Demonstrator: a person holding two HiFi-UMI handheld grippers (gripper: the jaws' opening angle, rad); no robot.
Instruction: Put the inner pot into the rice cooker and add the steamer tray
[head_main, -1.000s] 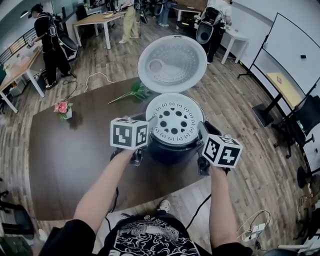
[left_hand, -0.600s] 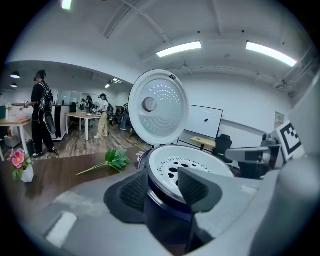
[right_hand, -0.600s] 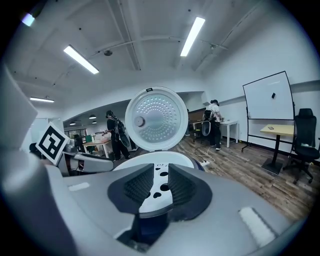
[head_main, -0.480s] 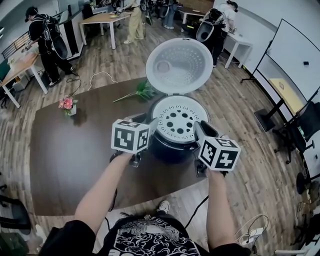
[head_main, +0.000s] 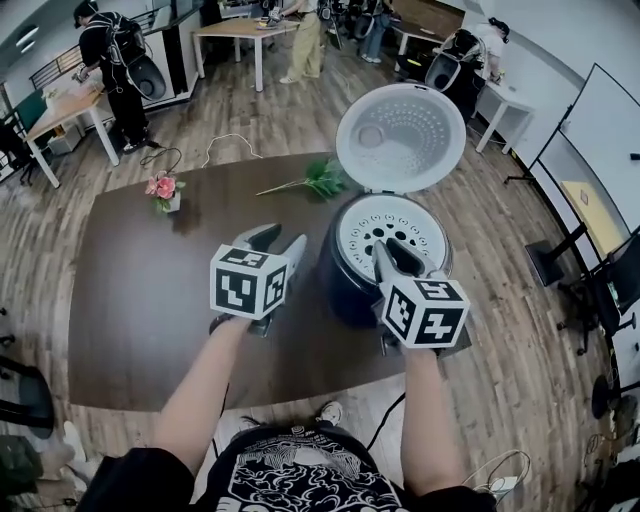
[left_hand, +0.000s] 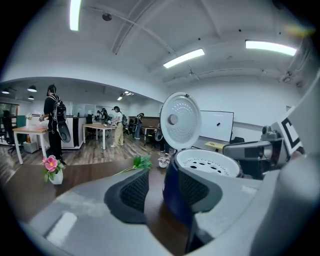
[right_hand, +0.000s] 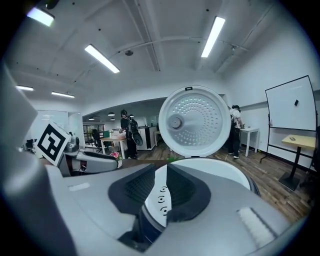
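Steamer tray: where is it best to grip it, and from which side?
Grip the thin rim of the tray at its near edge, coming from the front, with a jaw on each side. It lies flat in the cooker, so only the rim offers hold; the right claw is shut there.

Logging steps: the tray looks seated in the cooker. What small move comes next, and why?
Probably open the right gripper to release the steamer tray: its fingers pinch the tray's rim, the tray seems to sit level in the rice cooker, and the left gripper is open beside it.
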